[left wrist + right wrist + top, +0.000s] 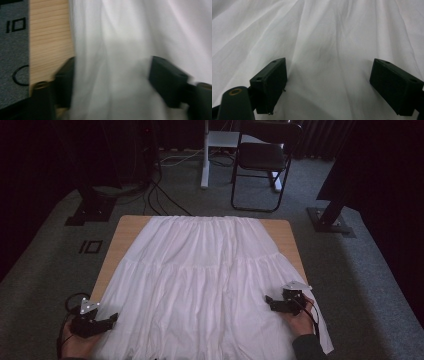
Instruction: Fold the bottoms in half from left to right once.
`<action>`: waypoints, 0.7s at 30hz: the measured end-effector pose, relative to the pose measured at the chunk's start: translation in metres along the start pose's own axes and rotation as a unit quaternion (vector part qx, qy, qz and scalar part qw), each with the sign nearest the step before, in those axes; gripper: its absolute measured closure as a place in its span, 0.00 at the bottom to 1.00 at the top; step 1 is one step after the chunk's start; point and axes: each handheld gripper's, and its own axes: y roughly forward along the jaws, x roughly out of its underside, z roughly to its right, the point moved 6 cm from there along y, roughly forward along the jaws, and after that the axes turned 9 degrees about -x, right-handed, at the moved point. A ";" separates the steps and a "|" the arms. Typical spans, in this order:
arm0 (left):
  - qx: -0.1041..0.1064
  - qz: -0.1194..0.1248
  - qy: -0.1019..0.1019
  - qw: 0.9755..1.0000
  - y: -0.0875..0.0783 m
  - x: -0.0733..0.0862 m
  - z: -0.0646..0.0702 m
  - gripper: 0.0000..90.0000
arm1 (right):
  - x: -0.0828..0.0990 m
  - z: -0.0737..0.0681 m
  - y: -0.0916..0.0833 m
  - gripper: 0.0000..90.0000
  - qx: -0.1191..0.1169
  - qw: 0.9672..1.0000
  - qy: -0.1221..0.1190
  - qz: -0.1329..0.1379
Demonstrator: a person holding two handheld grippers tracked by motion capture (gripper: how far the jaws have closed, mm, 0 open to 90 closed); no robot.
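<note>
Your white pleated cloth skirt [200,275] lies spread flat on the light wooden table [131,227]. Your left hand-held gripper [100,322] at 7 o'clock and right hand-held gripper [278,303] at 4 o'clock are both wide, probably ready to pinch its edges.

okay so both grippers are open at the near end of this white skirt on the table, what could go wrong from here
1. The white skirt hangs off the wooden table on the right side; a pull there could drag more off.
2. The left gripper has loose fabric bunched between its open jaws, so closing may grab several layers.
3. The right gripper straddles soft folds; its grip could be shallow and slip.
</note>
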 end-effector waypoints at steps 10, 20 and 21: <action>-0.022 0.021 0.049 0.998 0.001 -0.015 0.013 0.96 | 0.000 0.000 0.000 0.15 0.000 1.000 0.000 0.000; -0.045 0.092 0.043 0.994 -0.018 -0.049 -0.011 0.97 | 0.000 0.000 0.000 0.16 0.002 1.000 0.000 0.001; -0.045 0.092 0.043 0.994 -0.018 -0.049 -0.011 0.97 | 0.000 0.000 0.000 0.16 0.002 1.000 0.000 0.001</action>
